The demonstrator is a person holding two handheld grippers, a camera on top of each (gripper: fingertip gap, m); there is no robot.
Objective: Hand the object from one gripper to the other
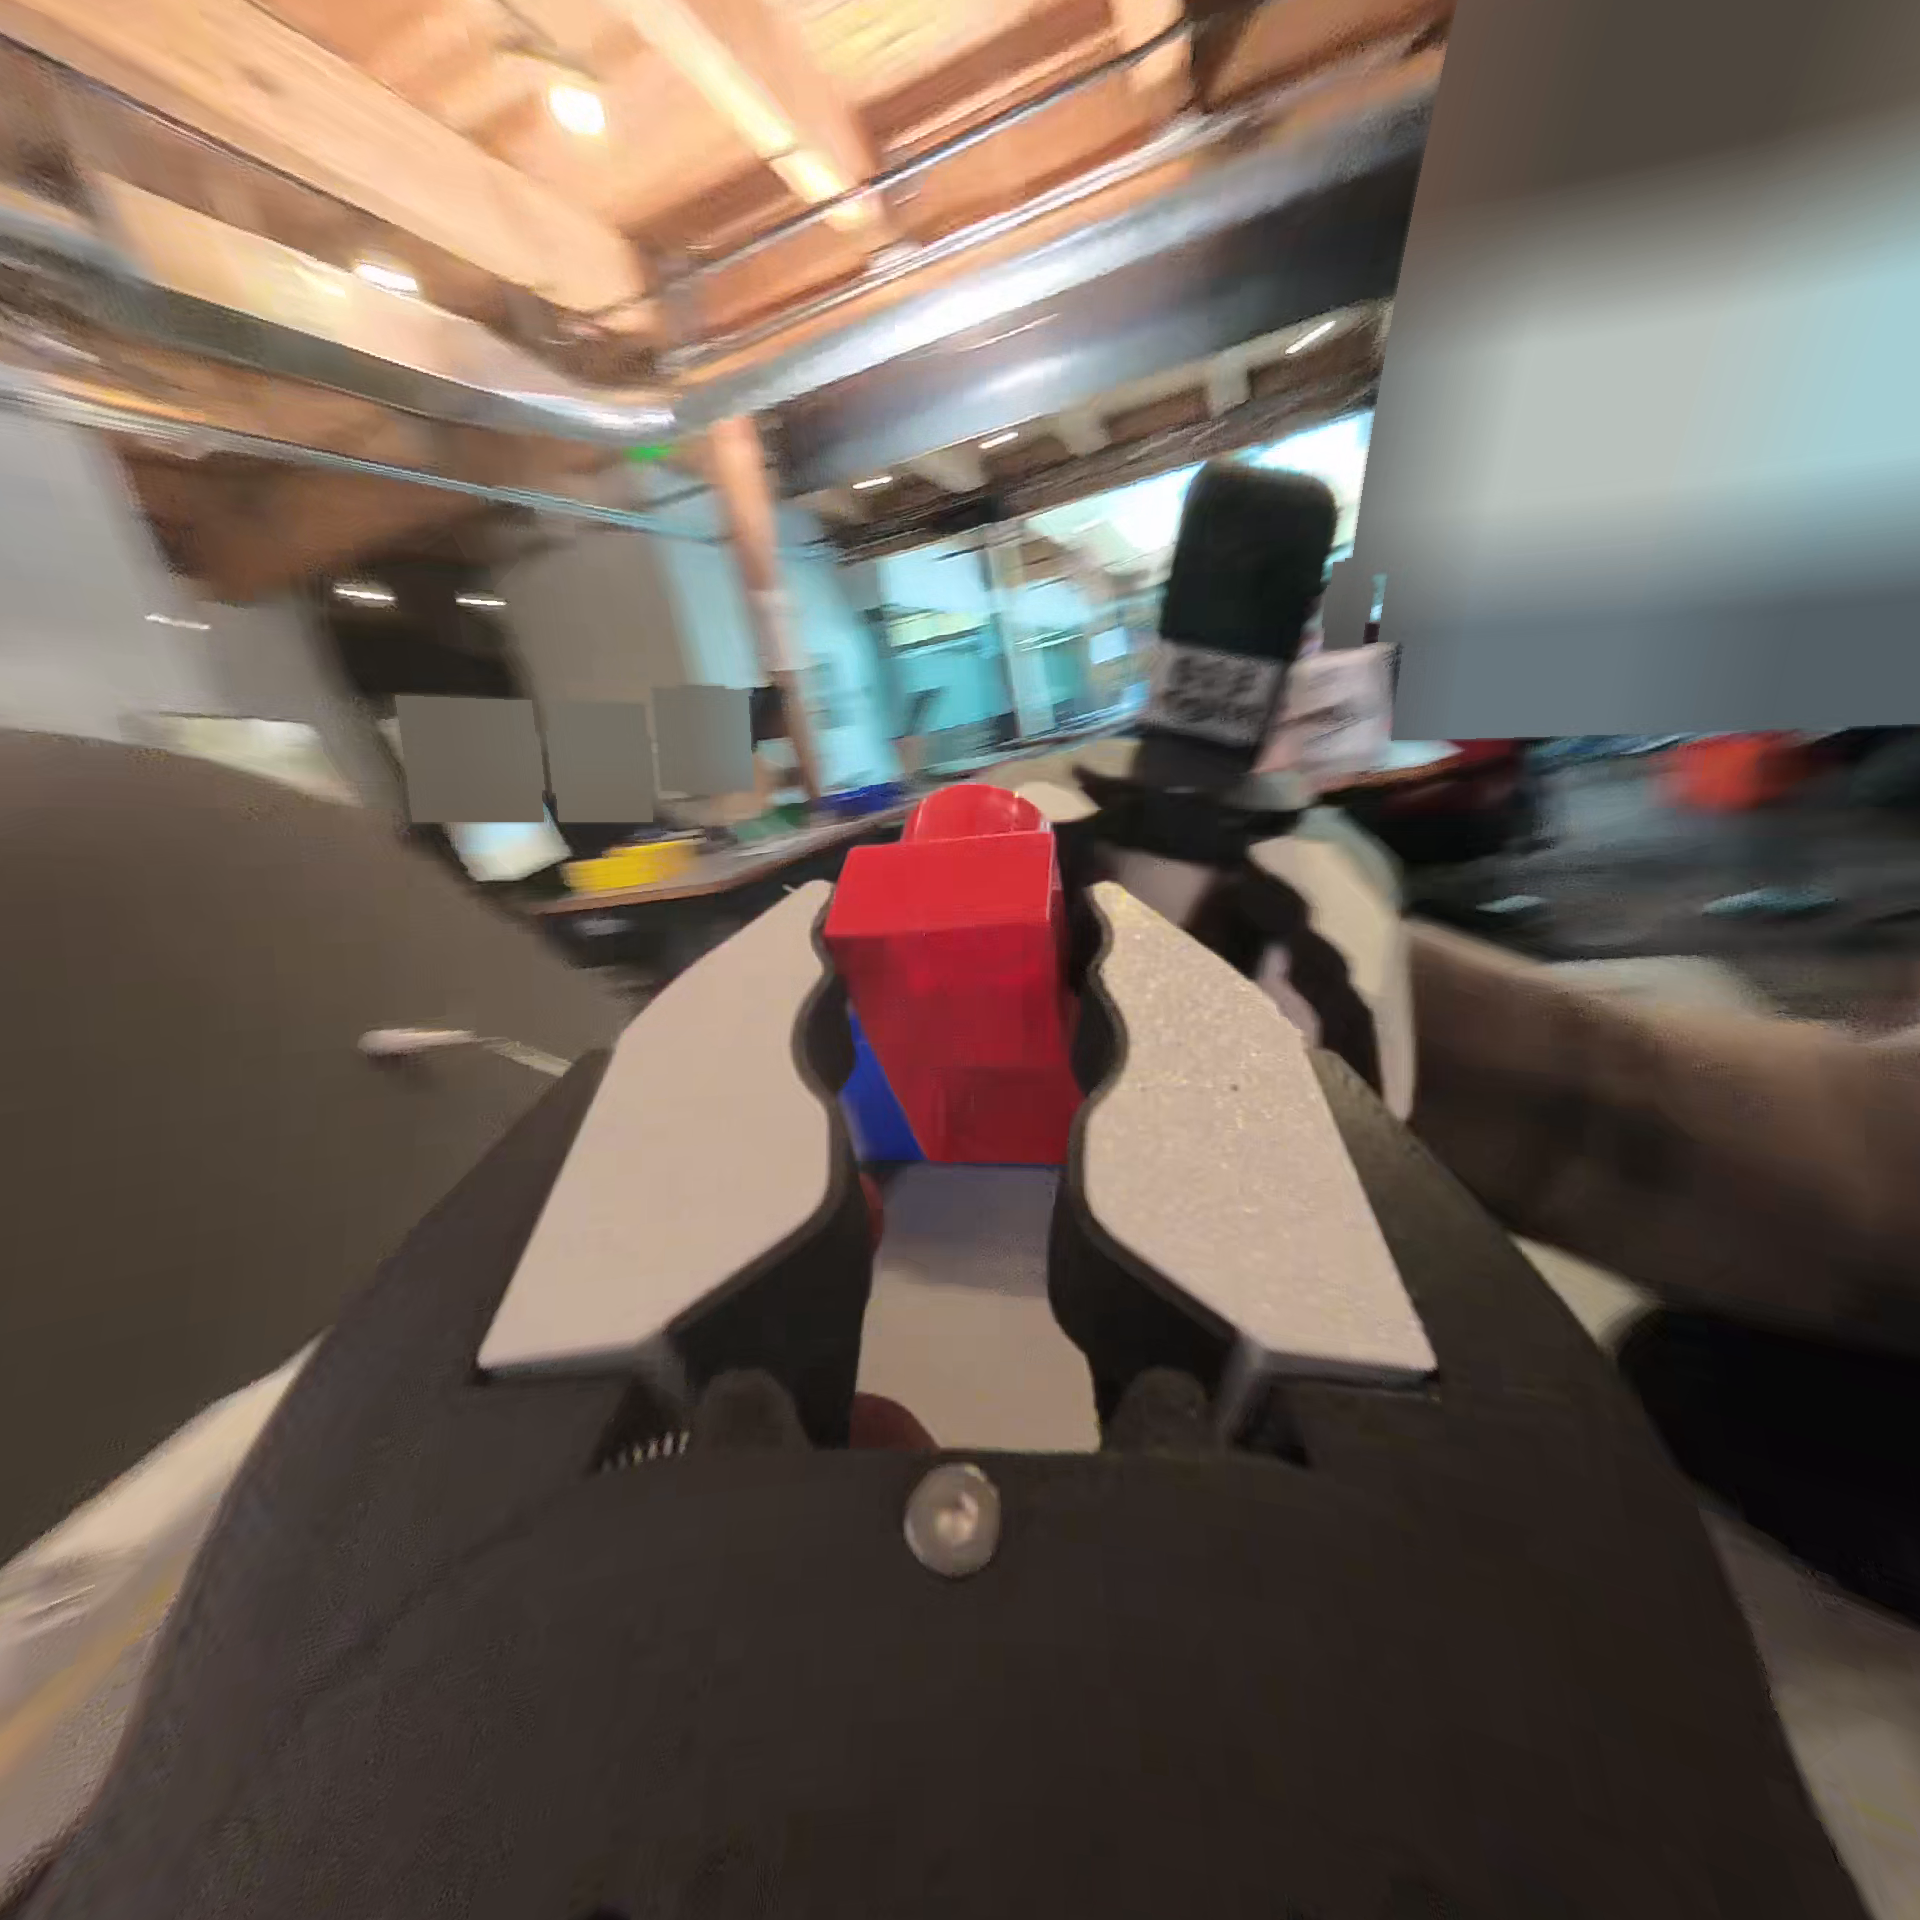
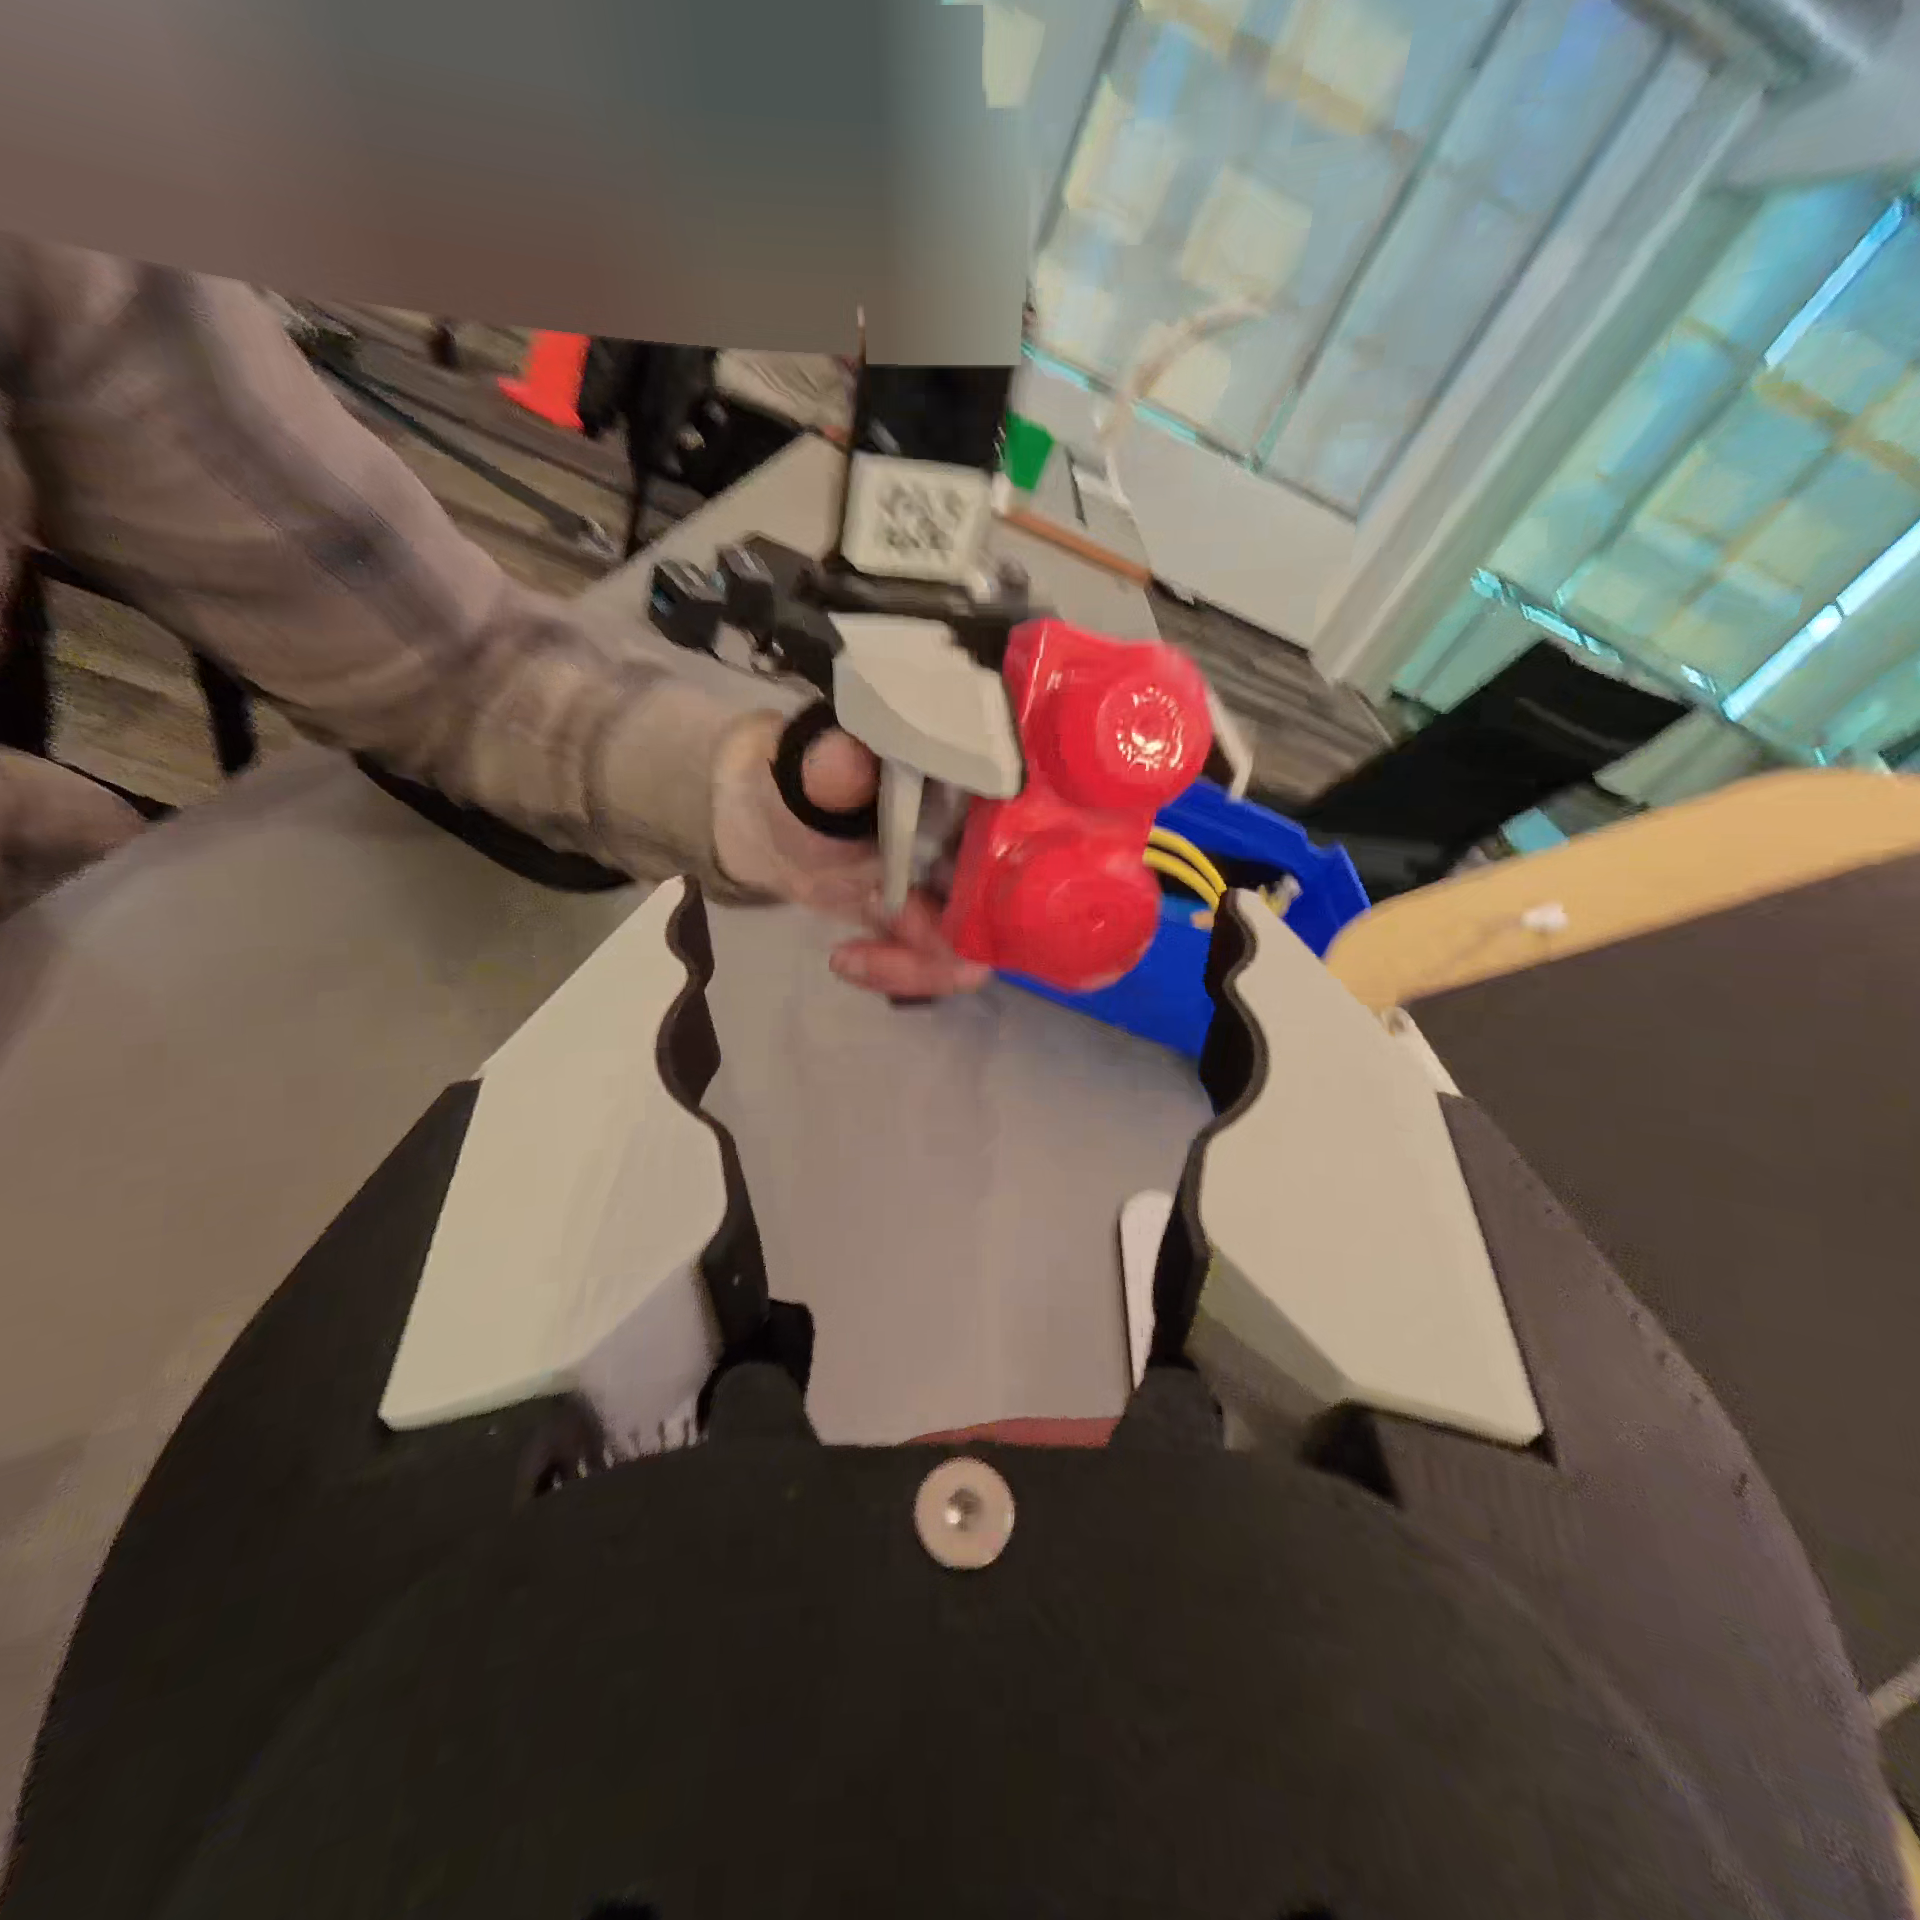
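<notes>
Currently the right gripper (image 2: 961,1029) stands with fingers spread wide, nothing between them. Ahead of it, the left gripper (image 1: 956,997) clamps the red block (image 1: 951,997) narrowly. A blue bin (image 2: 1164,966), apparently on the table, sits behind.

No words, numbers or brand names can be read in either view. The only sign-like marking is a square white tag with a black-and-white block code pattern (image 1: 1218,694), fixed to the black body of the far gripper, seen at right in the left wrist view and again at upper centre (image 2: 914,520) in the right wrist view.
</notes>
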